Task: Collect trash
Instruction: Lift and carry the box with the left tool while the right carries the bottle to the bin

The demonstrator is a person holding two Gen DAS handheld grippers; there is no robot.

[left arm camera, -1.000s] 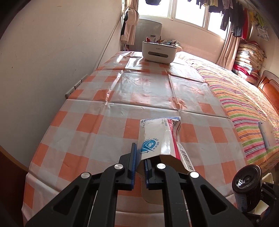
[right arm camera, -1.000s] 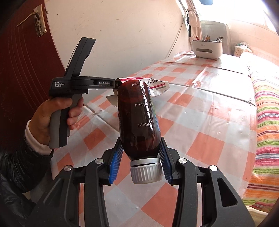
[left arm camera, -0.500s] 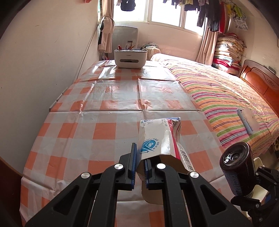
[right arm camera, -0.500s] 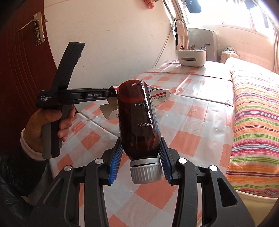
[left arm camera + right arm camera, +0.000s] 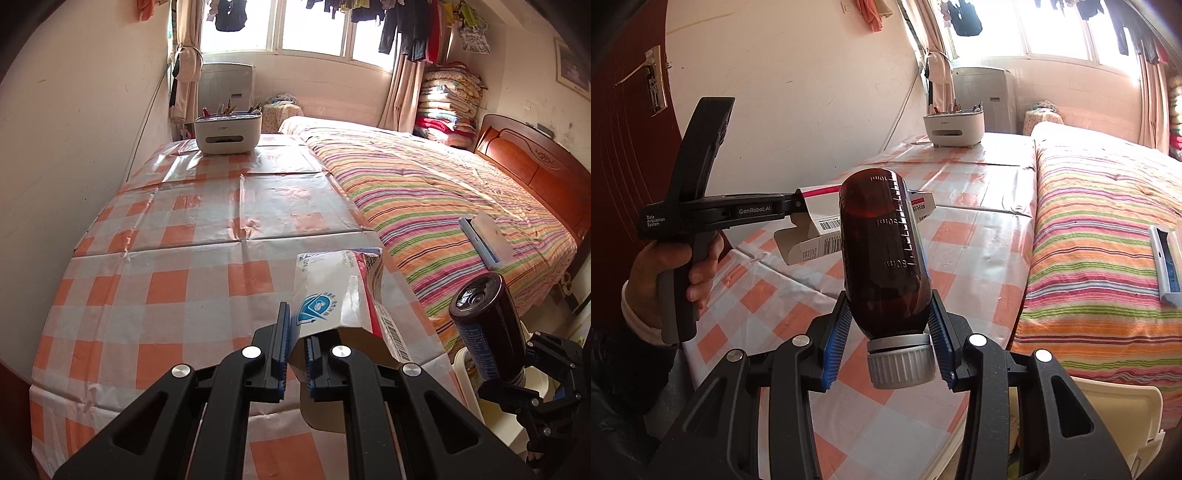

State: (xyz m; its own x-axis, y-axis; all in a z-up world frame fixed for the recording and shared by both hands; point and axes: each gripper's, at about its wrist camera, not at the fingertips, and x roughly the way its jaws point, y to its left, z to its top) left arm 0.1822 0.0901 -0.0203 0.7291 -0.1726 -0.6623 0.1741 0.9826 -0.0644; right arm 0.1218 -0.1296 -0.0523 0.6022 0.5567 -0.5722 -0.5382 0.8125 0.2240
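Two items held over checked table (image 5: pixel 177 266): left gripper (image 5: pixel 295 354) clamps white carton (image 5: pixel 332 299), flap open, barcode side; right gripper (image 5: pixel 886 343) clamps brown bottle (image 5: pixel 882 251), grey cap toward camera.

A bedroom in daylight. Ahead, a table (image 5: pixel 192 236) with an orange-and-white checked cloth runs along a cream wall (image 5: pixel 74 122) on the left. To the right lies a bed (image 5: pixel 443 199) with a striped cover and wooden headboard (image 5: pixel 524 166). Far ahead, clothes hang across a bright window (image 5: pixel 295 26).
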